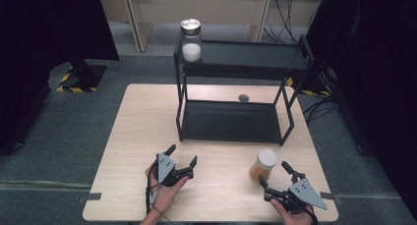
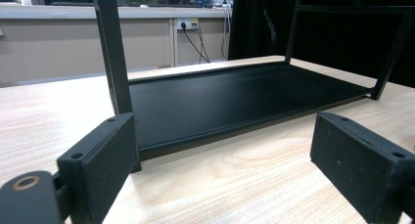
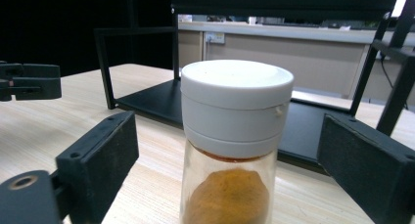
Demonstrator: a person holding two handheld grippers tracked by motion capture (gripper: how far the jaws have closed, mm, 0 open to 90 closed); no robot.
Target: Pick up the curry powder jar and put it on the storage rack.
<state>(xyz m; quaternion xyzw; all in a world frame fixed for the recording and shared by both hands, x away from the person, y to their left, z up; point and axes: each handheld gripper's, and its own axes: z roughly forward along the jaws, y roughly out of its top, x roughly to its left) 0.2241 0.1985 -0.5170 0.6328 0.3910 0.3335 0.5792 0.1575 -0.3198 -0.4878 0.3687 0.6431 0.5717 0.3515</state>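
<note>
A glass jar of orange-brown powder [image 1: 264, 165] with a white lid stands upright on the wooden table [image 1: 142, 117], in front of the rack's right front leg. My right gripper [image 1: 273, 172] is open, one jaw on each side of the jar [image 3: 235, 136], and there is a gap between each pad and the glass. My left gripper [image 1: 182, 154] is open and holds nothing. It is low over the table, facing the black rack's lower shelf [image 2: 235, 97]. In the right gripper view the left gripper [image 3: 29, 81] shows far off at the left edge.
The black two-level rack [image 1: 241, 63] stands at the table's far middle. On its top shelf, at the left end, is a glass jar of white powder [image 1: 191, 41] with a silver lid. A small grey round thing [image 1: 243, 98] lies on the table behind the lower shelf.
</note>
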